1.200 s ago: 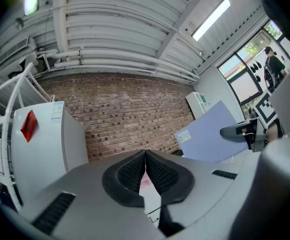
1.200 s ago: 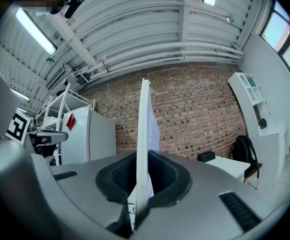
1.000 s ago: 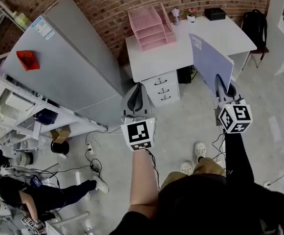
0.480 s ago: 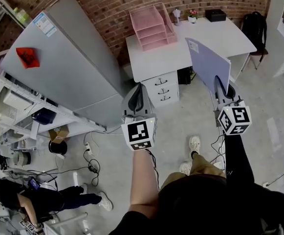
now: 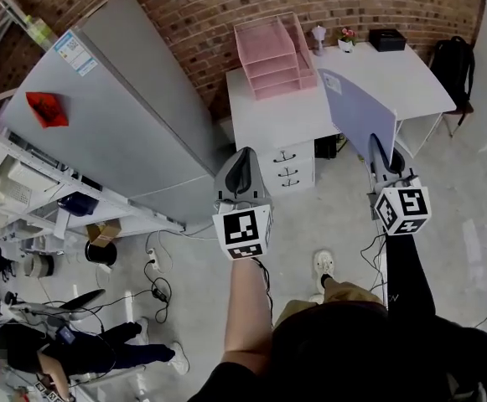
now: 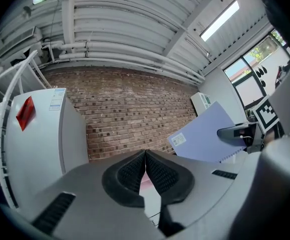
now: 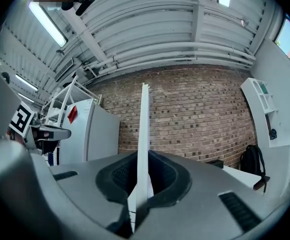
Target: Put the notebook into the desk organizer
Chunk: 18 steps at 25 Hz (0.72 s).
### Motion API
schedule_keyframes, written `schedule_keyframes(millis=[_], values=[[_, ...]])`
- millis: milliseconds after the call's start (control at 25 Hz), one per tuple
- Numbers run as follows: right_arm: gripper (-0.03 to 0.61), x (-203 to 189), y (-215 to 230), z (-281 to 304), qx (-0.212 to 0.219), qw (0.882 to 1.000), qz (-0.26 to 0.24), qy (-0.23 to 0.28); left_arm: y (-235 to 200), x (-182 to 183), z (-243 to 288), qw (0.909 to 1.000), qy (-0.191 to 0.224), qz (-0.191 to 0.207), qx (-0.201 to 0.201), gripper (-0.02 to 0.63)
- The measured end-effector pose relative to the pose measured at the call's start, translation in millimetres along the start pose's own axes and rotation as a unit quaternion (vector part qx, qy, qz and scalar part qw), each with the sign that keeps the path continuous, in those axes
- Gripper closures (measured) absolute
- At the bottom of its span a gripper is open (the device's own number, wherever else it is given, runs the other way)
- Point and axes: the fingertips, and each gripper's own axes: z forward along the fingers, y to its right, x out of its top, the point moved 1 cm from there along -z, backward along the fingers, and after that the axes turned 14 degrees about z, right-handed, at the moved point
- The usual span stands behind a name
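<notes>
A lavender spiral notebook (image 5: 359, 111) stands upright in the air in front of the white desk (image 5: 369, 78), and my right gripper (image 5: 379, 152) is shut on its lower edge. In the right gripper view the notebook (image 7: 144, 134) shows edge-on as a thin white strip between the pads. The pink stacked desk organizer (image 5: 275, 46) sits at the desk's back left corner. My left gripper (image 5: 243, 167) hangs shut and empty left of the notebook, in front of the desk drawers; its pads (image 6: 145, 170) meet. The left gripper view also catches the notebook (image 6: 204, 136) at right.
A tall grey cabinet (image 5: 117, 107) stands left of the desk against the brick wall. A drawer unit (image 5: 289, 162) sits under the desk. On the desk's far end are a small plant (image 5: 346, 38) and a black box (image 5: 387, 38). A black backpack (image 5: 449, 57) leans at right. Cables and a person (image 5: 67, 346) occupy the lower left floor.
The head view has shifted so the desk and organizer sit slightly further right. Both grippers and the notebook keep their pose. The feet below have stepped, and the person at lower left has moved.
</notes>
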Motion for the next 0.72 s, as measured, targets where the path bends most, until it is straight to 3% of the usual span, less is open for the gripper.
schedule_keyframes(millis=[360, 720], values=[[0.535, 1, 37, 88, 0.024, 1.000, 0.008, 0.002, -14, -4, 87, 0.9999, -0.002, 0.004, 0.012, 0.598], [0.534, 5, 74, 129, 0.028, 0.999, 0.015, 0.009, -2, -6, 147, 1.0000, 0.000, 0.001, 0.004, 0.598]])
